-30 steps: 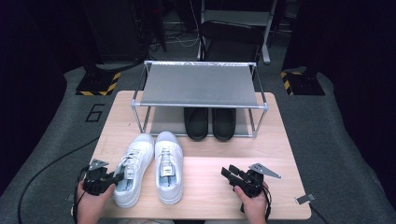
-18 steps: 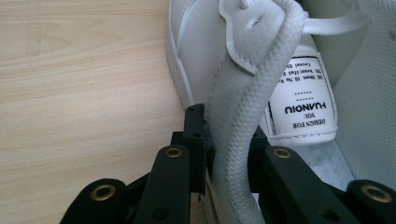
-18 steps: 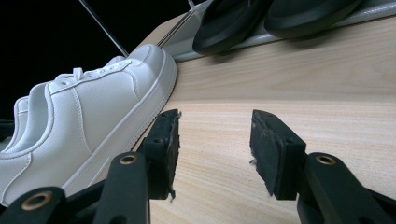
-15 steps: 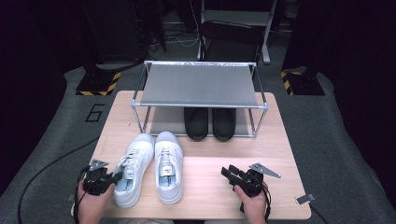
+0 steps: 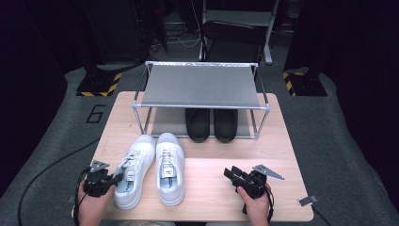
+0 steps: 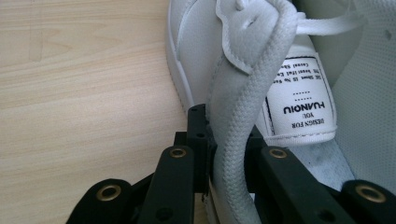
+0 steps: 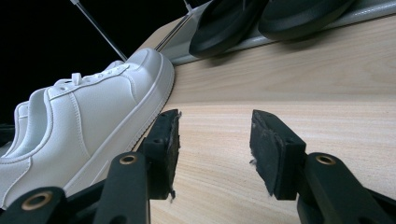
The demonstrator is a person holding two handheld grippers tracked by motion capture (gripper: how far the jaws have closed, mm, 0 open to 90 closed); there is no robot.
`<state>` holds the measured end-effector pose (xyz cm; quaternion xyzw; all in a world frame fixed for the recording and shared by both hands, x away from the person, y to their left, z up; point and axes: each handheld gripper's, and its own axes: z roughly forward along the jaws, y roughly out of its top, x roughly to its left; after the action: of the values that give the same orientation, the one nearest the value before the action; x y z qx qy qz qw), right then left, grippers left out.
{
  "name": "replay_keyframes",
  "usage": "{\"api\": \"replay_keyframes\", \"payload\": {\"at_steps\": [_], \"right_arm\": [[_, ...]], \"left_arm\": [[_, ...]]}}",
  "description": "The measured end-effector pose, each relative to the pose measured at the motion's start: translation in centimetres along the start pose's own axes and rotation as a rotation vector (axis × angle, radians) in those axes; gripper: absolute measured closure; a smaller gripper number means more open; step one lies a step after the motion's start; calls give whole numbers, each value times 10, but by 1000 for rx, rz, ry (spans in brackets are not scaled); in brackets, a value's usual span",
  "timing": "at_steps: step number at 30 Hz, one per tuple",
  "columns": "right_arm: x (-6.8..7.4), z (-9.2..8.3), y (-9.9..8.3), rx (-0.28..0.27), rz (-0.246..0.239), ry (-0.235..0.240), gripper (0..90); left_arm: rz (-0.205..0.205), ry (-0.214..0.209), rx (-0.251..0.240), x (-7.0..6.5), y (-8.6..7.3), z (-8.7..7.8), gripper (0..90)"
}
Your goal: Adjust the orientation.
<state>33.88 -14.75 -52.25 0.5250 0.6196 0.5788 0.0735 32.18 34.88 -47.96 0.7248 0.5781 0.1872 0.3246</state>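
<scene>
Two white sneakers stand side by side at the table's front left, toes pointing away. My left gripper is at the heel end of the left sneaker. In the left gripper view its jaws have just been closing and my left gripper is shut on that shoe's padded collar, beside the tongue label. My right gripper rests on the table at the front right, to the right of the other white sneaker. The right gripper is open, with bare wood between its pads and the white sneaker to its left.
A metal shoe rack with a grey top shelf stands at the back of the wooden table. A pair of black shoes sits under it, toes toward me. A small grey tag lies at the front right corner.
</scene>
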Motion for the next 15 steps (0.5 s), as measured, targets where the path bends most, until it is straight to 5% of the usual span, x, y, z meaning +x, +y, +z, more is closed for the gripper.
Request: {"api": "replay_keyframes", "payload": {"at_steps": [15], "right_arm": [[-2, -1, -1, 7, 13, -10, 525]], "left_arm": [[-27, -5, -44, 3, -4, 0, 821]]}}
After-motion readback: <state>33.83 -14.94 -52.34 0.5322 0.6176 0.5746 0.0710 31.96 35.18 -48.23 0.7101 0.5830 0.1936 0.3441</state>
